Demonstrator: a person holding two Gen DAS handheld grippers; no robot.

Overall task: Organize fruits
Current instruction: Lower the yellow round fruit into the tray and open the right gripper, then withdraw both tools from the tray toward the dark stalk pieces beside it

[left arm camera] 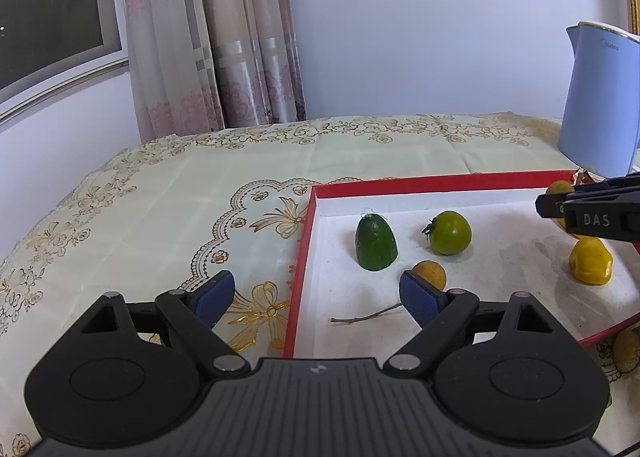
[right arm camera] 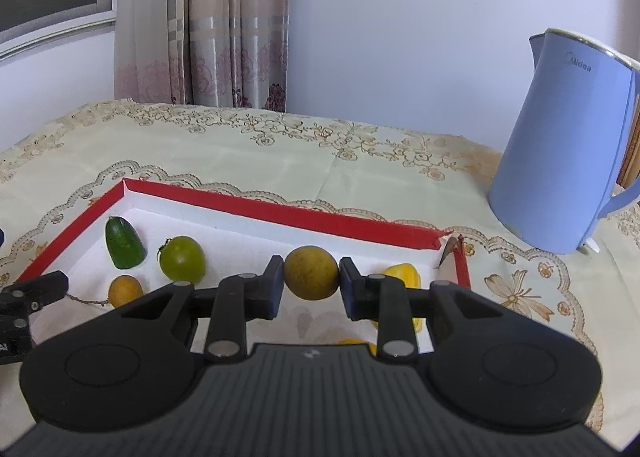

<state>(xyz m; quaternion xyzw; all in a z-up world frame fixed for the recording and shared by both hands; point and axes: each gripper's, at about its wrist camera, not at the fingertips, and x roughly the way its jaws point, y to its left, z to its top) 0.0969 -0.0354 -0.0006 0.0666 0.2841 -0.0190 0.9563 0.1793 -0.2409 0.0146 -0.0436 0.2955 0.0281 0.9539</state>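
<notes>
Right hand-held gripper (right arm camera: 311, 284) clamps a yellow-brown fruit (right arm camera: 311, 273) over the red tray (right arm camera: 280, 213); left (left arm camera: 316, 295) gapes.

Pale wall (right arm camera: 400, 37), patterned curtain (left arm camera: 208, 37), dark window (left arm camera: 48, 5)

Red-rimmed tray (right arm camera: 256, 213) holds green avocado (right arm camera: 124, 243), green tomato (right arm camera: 183, 259), small orange (right arm camera: 125, 291), yellow fruit (right arm camera: 404, 273); brownish-yellow round fruit (right arm camera: 311, 273) is gripped above it.
</notes>
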